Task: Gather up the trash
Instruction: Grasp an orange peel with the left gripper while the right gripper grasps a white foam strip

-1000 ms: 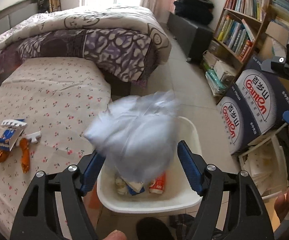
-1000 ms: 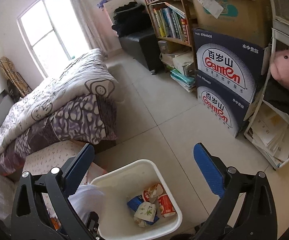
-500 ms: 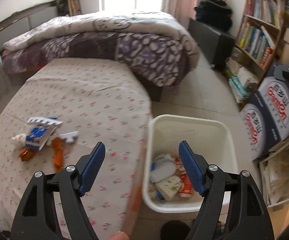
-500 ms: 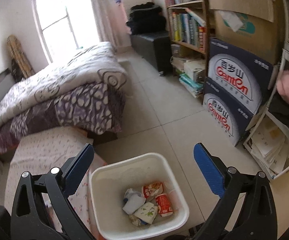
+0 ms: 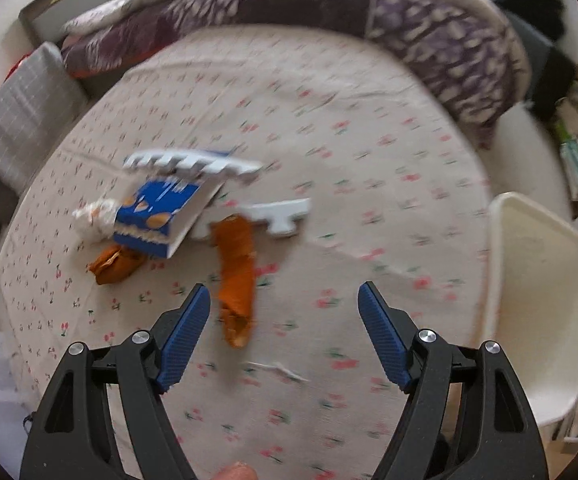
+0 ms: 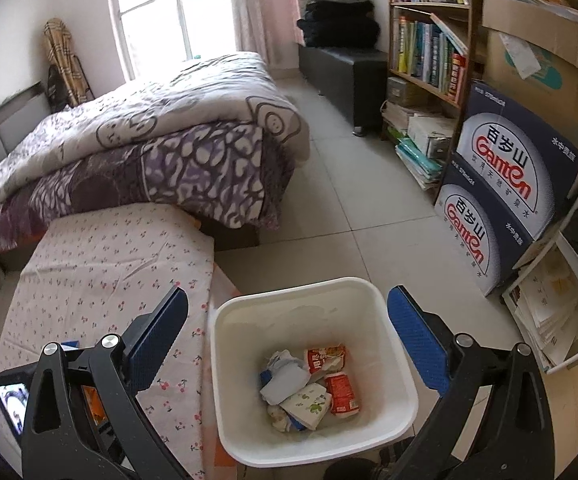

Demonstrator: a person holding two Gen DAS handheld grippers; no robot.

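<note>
Orange wrapper (image 5: 236, 280) now just ahead of the left gripper (image 5: 284, 334), jaws wide and empty, blurred over the floral sheet (image 5: 369, 128). A second ago held above the white bin (image 6: 313, 368) with a pale bag falling between the pads. Blue carton (image 5: 157, 216) and white foam pieces (image 5: 193, 166) beyond. Right gripper (image 6: 287, 344) wide, empty, now over the bin, pale bag among wrappers inside.

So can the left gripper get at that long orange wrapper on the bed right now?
Probably yes. The left gripper is open and empty, and the orange wrapper lies flat on the bed just ahead, with nothing on top of it.
</note>
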